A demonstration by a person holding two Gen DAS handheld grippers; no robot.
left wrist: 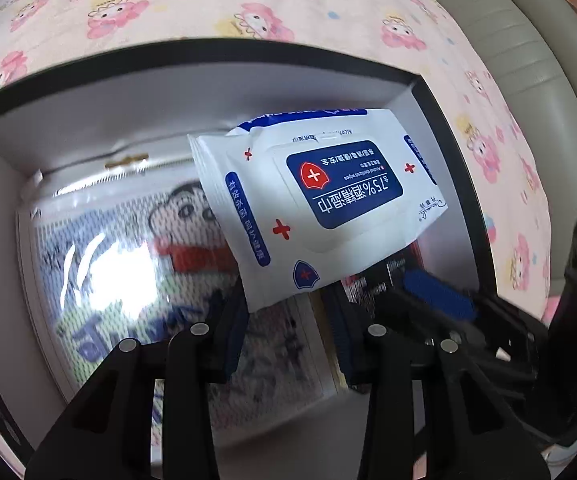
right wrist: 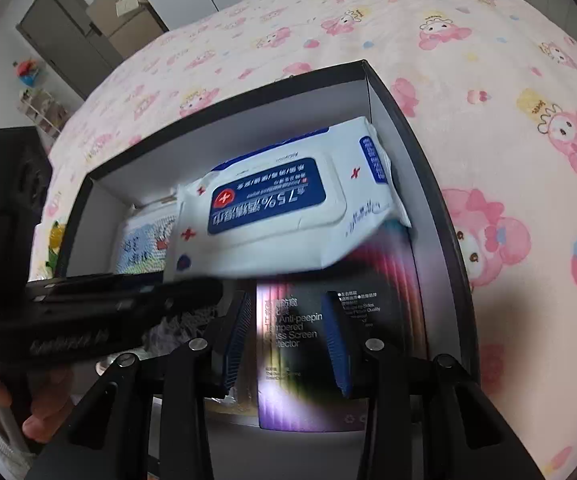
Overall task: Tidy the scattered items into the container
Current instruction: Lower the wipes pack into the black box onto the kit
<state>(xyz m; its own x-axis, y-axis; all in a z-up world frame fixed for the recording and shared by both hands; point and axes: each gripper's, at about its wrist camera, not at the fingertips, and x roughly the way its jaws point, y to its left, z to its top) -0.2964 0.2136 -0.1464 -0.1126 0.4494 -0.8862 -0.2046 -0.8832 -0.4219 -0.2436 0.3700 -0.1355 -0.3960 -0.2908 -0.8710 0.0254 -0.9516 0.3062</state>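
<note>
A bed with a pink cartoon sheet carries a black box. Inside, a wipes pack lies tilted over a cartoon pouch and a screen protector box. The left claw and the right claw both gape, holding nothing.

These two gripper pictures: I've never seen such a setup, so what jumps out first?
The white pack of wipes with its blue label catches the eye first, lying tilted inside the dark-rimmed box, partly over a cartoon-printed pouch and a dark screen protector package. The box sits on a pink cartoon-patterned bedsheet. Both black grippers, left and right, point into the box with jaws open, holding nothing.
</note>
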